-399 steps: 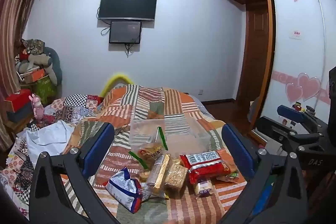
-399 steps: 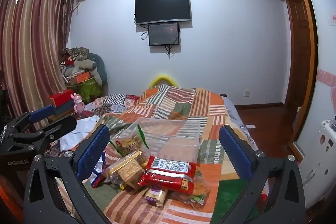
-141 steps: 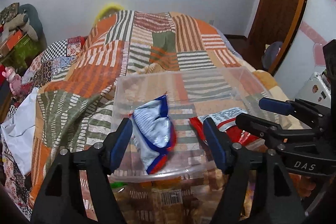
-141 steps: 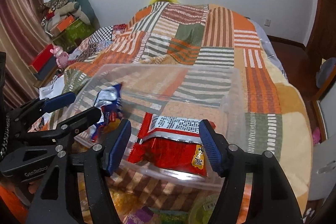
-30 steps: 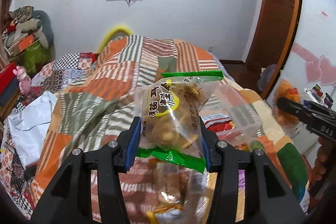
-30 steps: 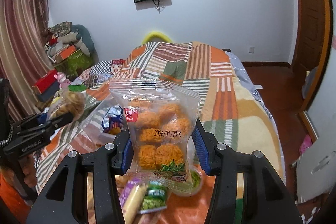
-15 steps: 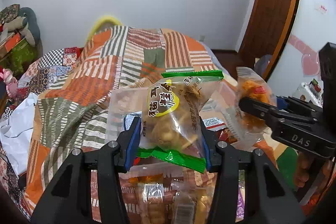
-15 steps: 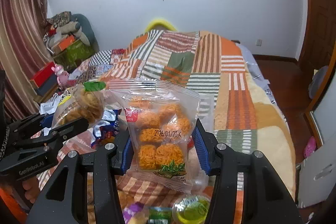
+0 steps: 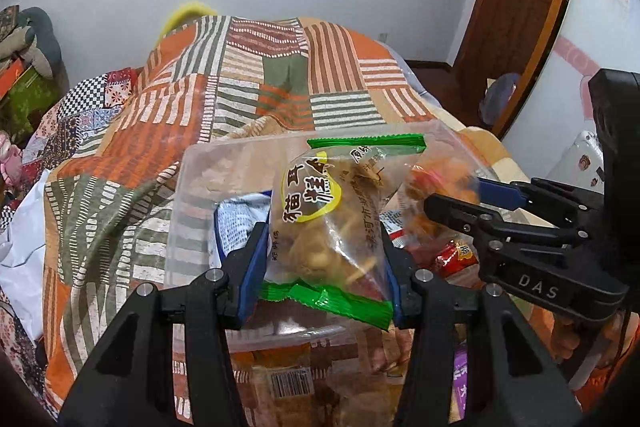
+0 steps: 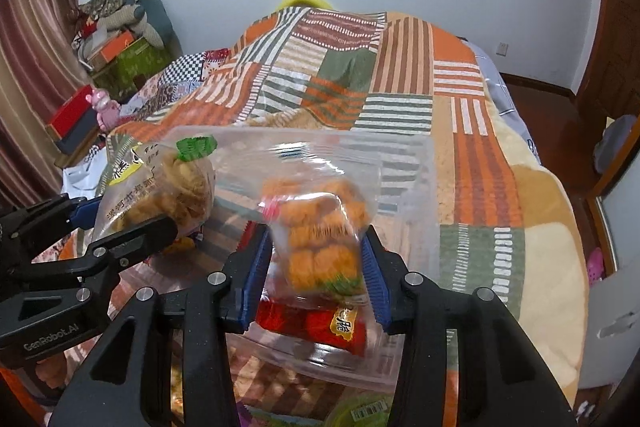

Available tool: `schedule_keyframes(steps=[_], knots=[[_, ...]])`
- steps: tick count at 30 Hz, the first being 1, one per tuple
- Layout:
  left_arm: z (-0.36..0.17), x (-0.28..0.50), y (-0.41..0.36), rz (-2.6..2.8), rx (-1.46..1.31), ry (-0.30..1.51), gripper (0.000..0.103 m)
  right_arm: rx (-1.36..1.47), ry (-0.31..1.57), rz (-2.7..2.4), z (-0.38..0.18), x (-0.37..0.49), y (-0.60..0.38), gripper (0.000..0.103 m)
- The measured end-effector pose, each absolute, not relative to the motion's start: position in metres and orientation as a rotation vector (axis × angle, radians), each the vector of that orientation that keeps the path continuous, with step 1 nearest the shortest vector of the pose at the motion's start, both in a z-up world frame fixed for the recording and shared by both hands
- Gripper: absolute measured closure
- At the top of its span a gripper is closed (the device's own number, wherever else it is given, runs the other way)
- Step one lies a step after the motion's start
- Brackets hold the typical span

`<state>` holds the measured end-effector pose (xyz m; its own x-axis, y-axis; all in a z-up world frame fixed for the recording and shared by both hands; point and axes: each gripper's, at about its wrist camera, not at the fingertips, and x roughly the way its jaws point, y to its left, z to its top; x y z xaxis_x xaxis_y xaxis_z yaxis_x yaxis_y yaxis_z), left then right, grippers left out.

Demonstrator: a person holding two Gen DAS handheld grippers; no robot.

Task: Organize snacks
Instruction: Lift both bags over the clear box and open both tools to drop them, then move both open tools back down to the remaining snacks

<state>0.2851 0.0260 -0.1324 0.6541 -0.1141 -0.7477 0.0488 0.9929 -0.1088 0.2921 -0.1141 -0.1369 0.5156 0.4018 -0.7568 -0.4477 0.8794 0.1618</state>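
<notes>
My left gripper (image 9: pixel 322 259) is shut on a clear bag of brown snacks with green ends (image 9: pixel 328 219), held over the near part of a clear plastic bin (image 9: pixel 188 187) on the bed. To its right, my right gripper (image 10: pixel 318 259) holds a clear bag of orange snack balls (image 10: pixel 320 227) over the same bin (image 10: pixel 400 143). Its jaws are closing with that bag, blurred and tilted, between the pads. Inside the bin lie a blue-and-white bag (image 9: pixel 240 223) and a red packet (image 10: pixel 320 323). Each gripper shows in the other's view: right (image 9: pixel 454 193), left (image 10: pixel 128 215).
The bin rests on a patchwork quilt (image 10: pixel 400 67). More snack packets lie in front of it, one with a barcode (image 9: pixel 292 383) and a green-lidded cup (image 10: pixel 360 415). White cloth (image 9: pixel 16 227) and stacked boxes (image 10: pixel 120 55) are at the left; a wooden door is at the right.
Both grippers have come forward and down with their bags until they hang over the bin. The orange bag has tilted and blurred, and the right jaws have narrowed.
</notes>
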Motion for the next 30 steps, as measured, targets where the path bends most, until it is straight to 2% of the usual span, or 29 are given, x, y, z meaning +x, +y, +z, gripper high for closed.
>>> schedule_keyframes(steps=[6, 13, 20, 30], knots=[[-0.131, 0.283, 0.019, -0.097, -0.066, 0.851, 0.048, -0.068, 0.88, 0.511, -0.131, 0.288, -0.115, 0.062], [-0.117, 0.269, 0.021, -0.098, -0.068, 0.823, 0.048, -0.073, 0.85, 0.523, -0.118, 0.276, -0.118, 0.059], [-0.098, 0.24, 0.029, -0.085, -0.07, 0.778, 0.044, -0.066, 0.793, 0.536, -0.098, 0.251, -0.125, 0.053], [-0.089, 0.188, 0.036, -0.067, -0.075, 0.754, 0.04, -0.086, 0.771, 0.546, -0.095, 0.21, -0.134, 0.053]])
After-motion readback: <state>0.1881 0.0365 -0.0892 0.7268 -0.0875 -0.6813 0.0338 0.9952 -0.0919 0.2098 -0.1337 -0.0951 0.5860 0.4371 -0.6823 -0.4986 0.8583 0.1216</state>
